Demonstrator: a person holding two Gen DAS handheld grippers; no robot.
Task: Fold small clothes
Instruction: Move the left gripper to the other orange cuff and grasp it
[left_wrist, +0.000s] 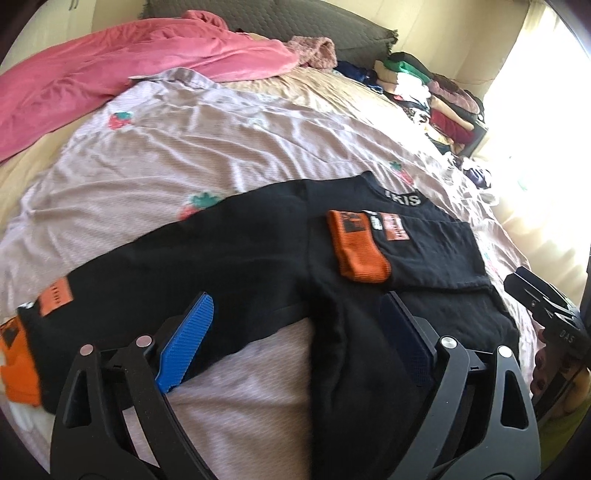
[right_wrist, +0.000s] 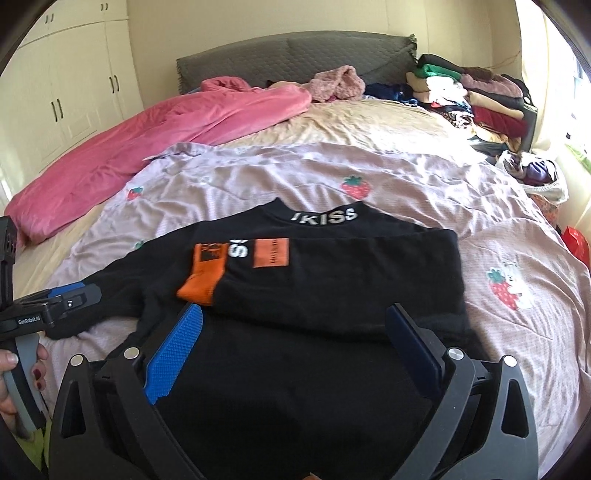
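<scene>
A small black sweater (left_wrist: 266, 251) with orange cuffs and white lettering at the collar lies flat on the bed; it also shows in the right wrist view (right_wrist: 332, 280). Its right sleeve is folded across the chest, the orange cuff (right_wrist: 201, 280) lying on the body. The left sleeve stretches out to the left, ending in an orange cuff (left_wrist: 18, 365). My left gripper (left_wrist: 299, 314) is open and empty, above the underarm of the left sleeve. My right gripper (right_wrist: 295, 321) is open and empty, above the sweater's lower body.
The sweater rests on a lilac strawberry-print quilt (right_wrist: 406, 184). A pink blanket (right_wrist: 166, 125) lies at the back left. Stacked folded clothes (right_wrist: 480, 99) sit at the back right by the grey headboard (right_wrist: 295, 55). White wardrobes (right_wrist: 74, 92) stand at the left.
</scene>
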